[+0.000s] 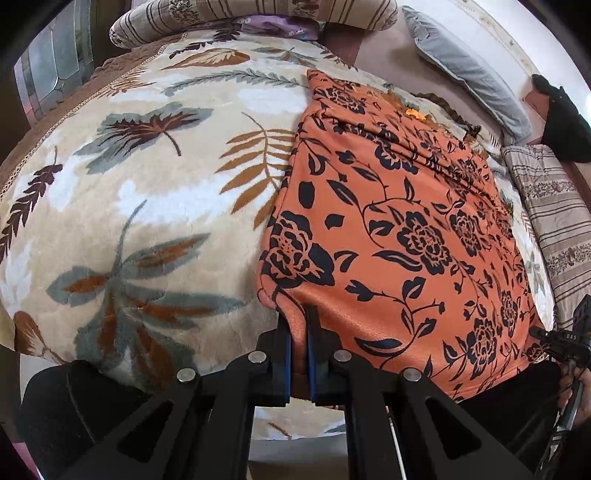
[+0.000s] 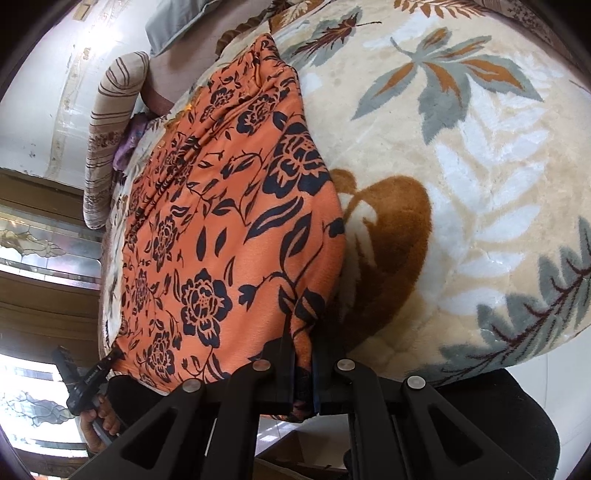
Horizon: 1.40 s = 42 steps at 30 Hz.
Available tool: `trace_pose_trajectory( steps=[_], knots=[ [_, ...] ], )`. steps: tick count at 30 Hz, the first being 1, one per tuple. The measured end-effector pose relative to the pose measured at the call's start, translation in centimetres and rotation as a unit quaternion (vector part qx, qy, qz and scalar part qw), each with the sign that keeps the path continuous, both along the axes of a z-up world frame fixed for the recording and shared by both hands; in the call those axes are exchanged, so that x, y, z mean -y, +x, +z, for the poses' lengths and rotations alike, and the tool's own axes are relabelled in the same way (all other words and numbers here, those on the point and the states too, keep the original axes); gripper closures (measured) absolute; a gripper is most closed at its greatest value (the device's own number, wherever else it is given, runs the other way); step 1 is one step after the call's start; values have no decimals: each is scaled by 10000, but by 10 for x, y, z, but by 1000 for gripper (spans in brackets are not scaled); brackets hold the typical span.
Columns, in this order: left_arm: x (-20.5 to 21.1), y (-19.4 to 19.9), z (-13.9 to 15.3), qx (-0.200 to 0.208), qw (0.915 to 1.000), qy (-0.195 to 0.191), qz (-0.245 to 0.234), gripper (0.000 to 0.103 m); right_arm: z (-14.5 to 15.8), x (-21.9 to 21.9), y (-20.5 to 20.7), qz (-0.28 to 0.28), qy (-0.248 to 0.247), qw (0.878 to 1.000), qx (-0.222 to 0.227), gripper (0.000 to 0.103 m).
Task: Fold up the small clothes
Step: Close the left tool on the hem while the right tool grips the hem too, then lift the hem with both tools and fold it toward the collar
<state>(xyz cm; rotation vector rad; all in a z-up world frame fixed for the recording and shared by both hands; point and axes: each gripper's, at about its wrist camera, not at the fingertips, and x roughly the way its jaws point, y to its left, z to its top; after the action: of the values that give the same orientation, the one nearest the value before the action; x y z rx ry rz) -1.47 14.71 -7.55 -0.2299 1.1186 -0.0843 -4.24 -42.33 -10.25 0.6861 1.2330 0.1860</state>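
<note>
An orange garment with a black flower print [image 1: 399, 229] lies spread flat on a cream leaf-patterned blanket [image 1: 147, 206]. My left gripper [image 1: 299, 314] is shut on the garment's near left corner, with orange cloth pinched between its blue pads. My right gripper [image 2: 303, 339] is shut on the near right corner of the same garment [image 2: 221, 221], which stretches away from it over the blanket [image 2: 461, 184]. The right gripper [image 1: 546, 338] shows at the right edge of the left wrist view. The left gripper [image 2: 110, 360] shows at the lower left of the right wrist view, with a hand below it.
Striped pillows [image 1: 258, 14] and a grey pillow [image 1: 469, 70] lie along the far side of the bed. Another striped cushion [image 1: 554, 221] sits to the right. A dark object [image 1: 561, 122] rests at the far right. Wooden panels and patterned glass [image 2: 40, 243] stand beyond the bed.
</note>
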Motion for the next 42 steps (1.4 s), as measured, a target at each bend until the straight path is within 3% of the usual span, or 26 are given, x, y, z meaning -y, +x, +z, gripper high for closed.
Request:
trace_pose_trajectory(
  steps=[7, 14, 19, 22, 26, 31, 34, 36, 38, 39, 40, 41, 42],
  knots=[
    [2, 5, 4, -6, 10000, -53, -27, 96, -2, 2, 2, 15, 184, 9998, -5, 96],
    [-5, 25, 40, 413, 9983, -416, -74, 96, 17, 10, 20, -86, 815, 9959, 394, 96],
    [1, 32, 25, 111, 9996, -158, -187, 96, 19, 5, 34, 87, 841, 9958, 341, 96],
    [10, 43, 33, 159, 9989, -45, -440, 96, 13, 4, 41, 197, 852, 9960, 186, 96],
    [20, 84, 70, 608, 9955, -321, -648, 96, 24, 6, 72, 311, 998, 9935, 446, 96],
    [32, 157, 117, 1474, 9852, -358, -799, 96, 68, 15, 153, 295, 1302, 9828, 1274, 96],
    [29, 217, 111, 1556, 9869, -277, -321, 95, 85, 37, 222, -171, 1527, 9733, 1706, 96],
    [24, 260, 92, 1469, 9890, -194, -19, 94, 72, 55, 260, -783, 1727, 9666, 1722, 93],
    [22, 303, 62, 1291, 9913, -130, 237, 88, 49, 62, 291, -1030, 1623, 9683, 1595, 82],
    [22, 318, 50, 1208, 9923, -133, 250, 84, 39, 62, 298, -1141, 1463, 9712, 1496, 65],
    [24, 342, 30, 836, 9962, -48, 256, 73, 25, 61, 304, -1284, 1175, 9764, 1279, 39],
    [26, 353, 20, 566, 9977, 46, 358, 56, 18, 62, 303, -1369, 1063, 9778, 1174, 33],
    [27, 360, 13, 450, 9981, 88, 403, 51, 11, 61, 299, -1464, 1005, 9777, 1119, 33]
  ],
)
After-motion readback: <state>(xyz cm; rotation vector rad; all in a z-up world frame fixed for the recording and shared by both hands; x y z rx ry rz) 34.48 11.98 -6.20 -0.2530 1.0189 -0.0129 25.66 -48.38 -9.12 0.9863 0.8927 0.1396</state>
